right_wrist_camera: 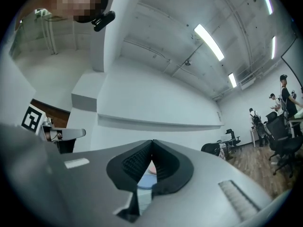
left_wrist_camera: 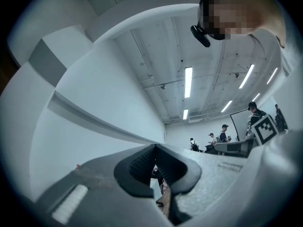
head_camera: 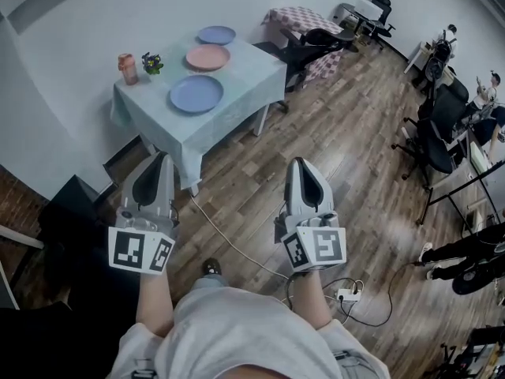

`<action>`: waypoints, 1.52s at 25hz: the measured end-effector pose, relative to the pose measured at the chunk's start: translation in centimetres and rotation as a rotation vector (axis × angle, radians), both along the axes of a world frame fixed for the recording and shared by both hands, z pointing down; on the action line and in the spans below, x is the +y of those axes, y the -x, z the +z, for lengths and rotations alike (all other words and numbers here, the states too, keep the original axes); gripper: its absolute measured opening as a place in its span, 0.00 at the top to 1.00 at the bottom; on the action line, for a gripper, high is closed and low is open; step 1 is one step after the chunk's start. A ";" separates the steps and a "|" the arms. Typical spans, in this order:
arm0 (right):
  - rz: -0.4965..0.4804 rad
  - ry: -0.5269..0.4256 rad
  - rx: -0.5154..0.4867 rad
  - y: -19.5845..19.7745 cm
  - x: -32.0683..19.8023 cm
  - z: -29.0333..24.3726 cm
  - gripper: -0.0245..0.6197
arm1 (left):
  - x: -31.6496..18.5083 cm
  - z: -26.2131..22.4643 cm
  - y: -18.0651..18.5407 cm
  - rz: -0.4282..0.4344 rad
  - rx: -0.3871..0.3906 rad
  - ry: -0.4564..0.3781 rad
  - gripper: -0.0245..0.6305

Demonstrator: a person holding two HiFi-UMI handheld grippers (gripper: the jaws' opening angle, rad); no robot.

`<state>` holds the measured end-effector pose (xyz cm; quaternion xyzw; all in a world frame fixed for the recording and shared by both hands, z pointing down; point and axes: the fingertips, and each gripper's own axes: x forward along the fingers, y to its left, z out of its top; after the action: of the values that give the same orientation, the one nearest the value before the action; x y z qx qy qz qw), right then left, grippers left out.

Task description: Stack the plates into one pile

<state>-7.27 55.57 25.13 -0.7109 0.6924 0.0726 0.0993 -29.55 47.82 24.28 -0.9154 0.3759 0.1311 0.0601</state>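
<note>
Three plates lie apart on the desk [head_camera: 245, 85] — large blue plate [head_camera: 196, 93], pink plate [head_camera: 207, 57], small blue plate [head_camera: 216, 35]. Left gripper [head_camera: 162, 159] and right gripper [head_camera: 298, 165] hang well short of it, jaws closed, empty.

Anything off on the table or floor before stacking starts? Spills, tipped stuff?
Nothing on the table stands out: the large blue plate, pink plate and small blue plate lie flat and apart, the cup and plant upright. Only a loose cable trails across the floor near the table.
</note>
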 end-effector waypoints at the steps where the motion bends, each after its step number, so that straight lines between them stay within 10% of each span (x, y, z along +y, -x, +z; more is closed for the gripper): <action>1: -0.006 -0.002 -0.003 0.4 -1.3 0.0 0.96 | -1.2 0.1 0.2 0.002 -0.002 0.002 0.96; 20: 0.040 0.058 -0.020 0.3 -11.3 2.6 0.96 | -12.8 2.1 -1.2 0.077 -0.006 0.049 0.96; 38: -0.059 0.023 -0.001 -7.2 -27.1 0.0 0.96 | -26.4 0.0 -6.0 -0.076 0.022 0.022 0.96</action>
<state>-0.04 28.50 25.18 -0.6913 0.7138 0.0615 0.0937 -23.51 21.39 24.33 -0.8996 0.4124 0.1345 0.0510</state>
